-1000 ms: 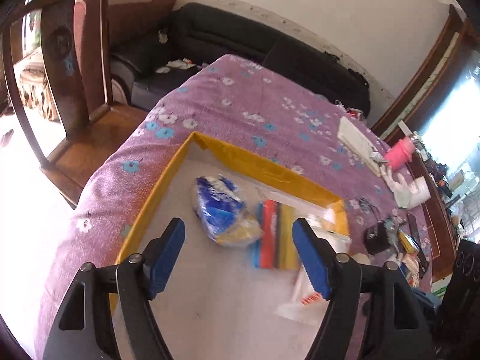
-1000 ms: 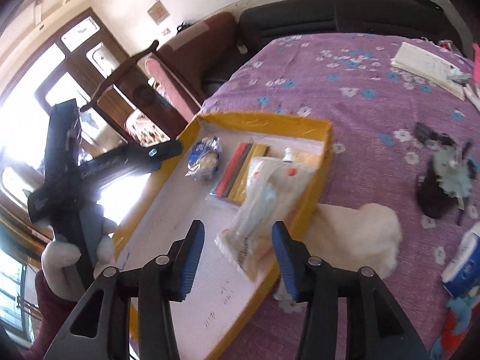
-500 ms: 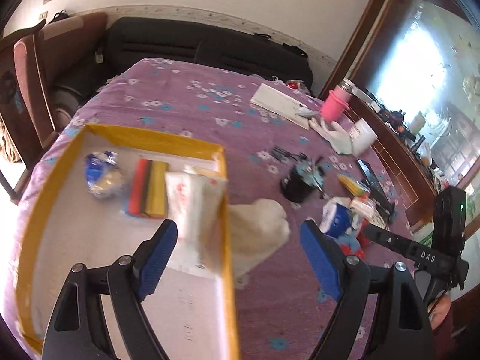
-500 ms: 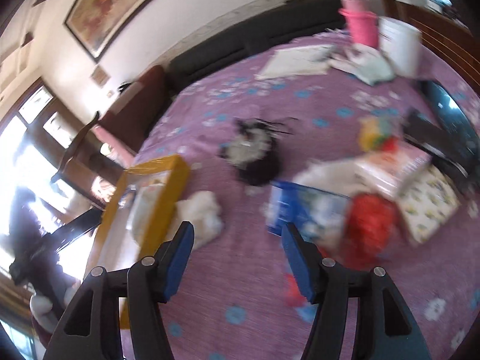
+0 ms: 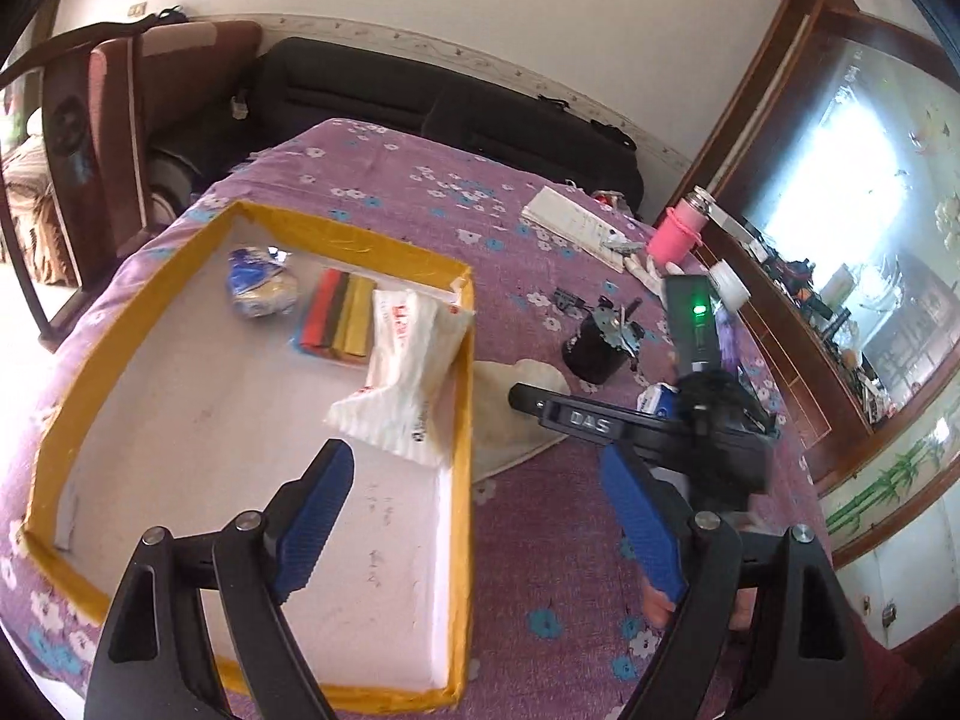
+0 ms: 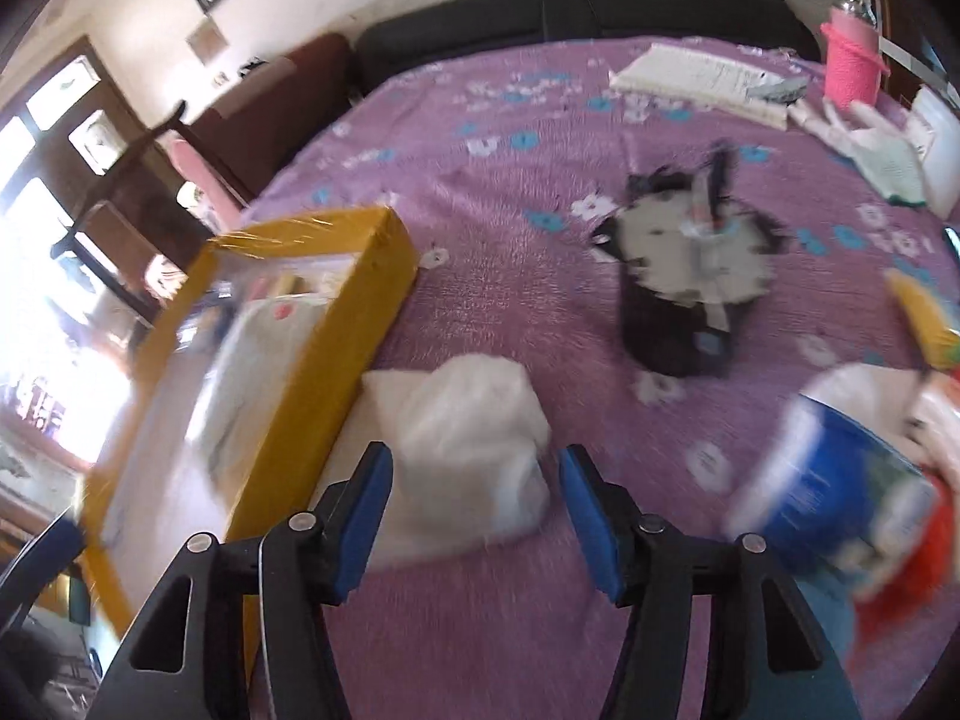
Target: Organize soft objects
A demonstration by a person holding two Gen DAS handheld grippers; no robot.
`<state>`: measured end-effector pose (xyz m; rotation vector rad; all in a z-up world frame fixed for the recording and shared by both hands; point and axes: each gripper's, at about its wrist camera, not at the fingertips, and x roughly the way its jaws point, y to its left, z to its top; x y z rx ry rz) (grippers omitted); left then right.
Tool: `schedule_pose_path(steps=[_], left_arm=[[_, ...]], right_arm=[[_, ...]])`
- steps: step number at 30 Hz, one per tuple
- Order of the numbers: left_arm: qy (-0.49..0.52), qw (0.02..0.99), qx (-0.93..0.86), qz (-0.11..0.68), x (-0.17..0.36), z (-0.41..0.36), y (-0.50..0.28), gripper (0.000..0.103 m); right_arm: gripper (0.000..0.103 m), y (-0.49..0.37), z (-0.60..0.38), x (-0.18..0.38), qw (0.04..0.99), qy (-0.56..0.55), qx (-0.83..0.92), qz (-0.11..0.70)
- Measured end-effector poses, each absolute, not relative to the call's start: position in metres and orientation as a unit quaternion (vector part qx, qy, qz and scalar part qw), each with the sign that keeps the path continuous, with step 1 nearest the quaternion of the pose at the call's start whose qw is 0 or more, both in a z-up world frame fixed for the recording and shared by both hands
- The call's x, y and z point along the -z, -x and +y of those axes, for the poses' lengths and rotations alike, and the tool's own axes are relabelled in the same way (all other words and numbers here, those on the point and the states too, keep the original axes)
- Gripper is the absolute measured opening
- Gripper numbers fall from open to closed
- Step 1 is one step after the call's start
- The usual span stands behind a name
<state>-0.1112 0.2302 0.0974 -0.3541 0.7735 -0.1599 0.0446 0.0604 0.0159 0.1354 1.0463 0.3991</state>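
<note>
At centre frame the right gripper (image 6: 474, 516), lettered "DAS", is straddling the white pouch (image 6: 465, 450) spread open, while the left gripper (image 5: 480, 528) is gaping empty over the yellow tray (image 5: 462, 420).

A purple tablecloth (image 5: 420, 192) dotted with white and blue flowers covers the table. Ahead and left of the left gripper (image 5: 480, 516), whose finger pads (image 5: 315, 516) are blue on black arms, sits a yellow-walled tray (image 5: 462, 420) with a white floor. Inside it lie a blue-and-yellow packet (image 5: 259, 291), a bundle of red, dark and yellow strips (image 5: 336, 321) and a white bag with red lettering (image 5: 408, 354). Between the blue pads of the right gripper (image 6: 474, 516) lies a white soft bundle (image 6: 468, 456). To its right are a blue-and-white pack (image 6: 834, 480) and something red (image 6: 912, 570); farther ahead are a black-and-white object (image 6: 690, 276) and a pink cup (image 6: 852, 63).
</note>
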Motion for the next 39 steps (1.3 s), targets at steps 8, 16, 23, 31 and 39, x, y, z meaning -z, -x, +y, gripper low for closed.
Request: schedule_pose_path(steps=[8,16,23,31,39], left_arm=[[0.186,0.905,0.089,0.373,-0.098,0.229,0.104,0.085],[0.148,0.888,0.144,0.411,-0.078,0.168,0.083,0.085],[0.113,0.861,0.187,0.459,-0.048,0.097,0.057,0.085],[0.019,0.858,0.229,0.460,-0.037,0.049,0.077,0.087],[-0.119,0.839,0.266,0.459,-0.006,-0.032,0.092,0.088]], right_arm=[[0.014,0.009,0.037,-0.024,0.826,-0.045,-0.257,0.500],[0.014,0.095,-0.081,-0.059,0.848,-0.085,-0.253,0.457],[0.018,0.100,-0.105,-0.023,0.821,-0.093,-0.249,0.504],[0.059,0.093,-0.156,-0.039,0.849,-0.159,-0.217,0.454],[0.059,0.090,-0.205,-0.045,0.861,-0.215,-0.154,0.435]])
